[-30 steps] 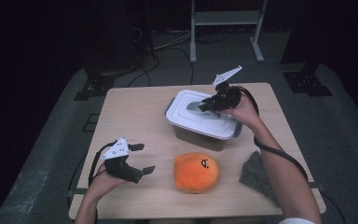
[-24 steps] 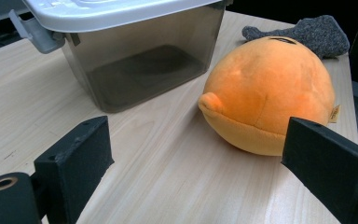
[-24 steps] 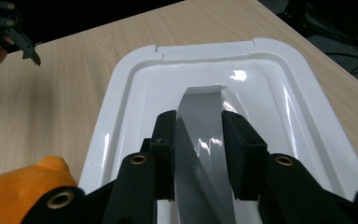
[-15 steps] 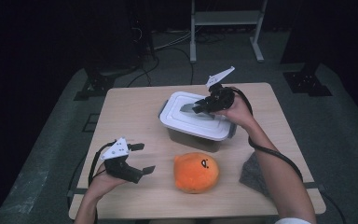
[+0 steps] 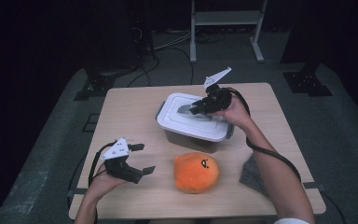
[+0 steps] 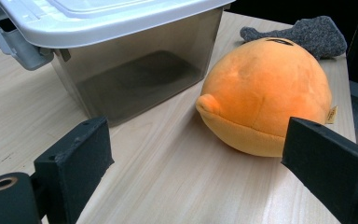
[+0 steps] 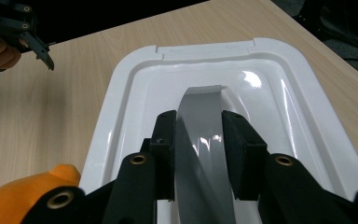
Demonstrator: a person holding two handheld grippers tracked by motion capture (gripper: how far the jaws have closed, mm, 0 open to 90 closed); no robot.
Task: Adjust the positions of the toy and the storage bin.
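1. Table [image 5: 121, 112]: a pale wooden top that carries everything below.
2. Storage box [image 6: 140, 74]: smoky clear walls, nothing visible inside, standing near the table's centre toward 12 o'clock in the high view. It is the work's object.
3. Lid [image 5: 193, 116]: white, seated on the box, with a grey latch at the end facing 9 o'clock. Judged step: the lid is being taken by its handle, not yet lifted off.
4. Plush toy [image 5: 196, 171]: orange and round, at 6 o'clock of the box, close to it but apart. It looks like the likely content for the box, though that is a judgement.
5. Grey cloth [image 6: 303, 32]: at 3 o'clock of the toy, by the table edge.
6. Right gripper [image 7: 198, 135]: above the lid at the box's 1 o'clock corner, jaws clamped on the handle.
7. Left gripper [image 5: 140, 158]: at 9 o'clock of the toy, jaws spread wide and holding nothing.
8. Handle [image 7: 200, 116]: a grey arched strap at the lid's centre. The next move calls for a straight upward pull. Should the latches be fastened, the box would rise too, so the free gripper may need to steady it.
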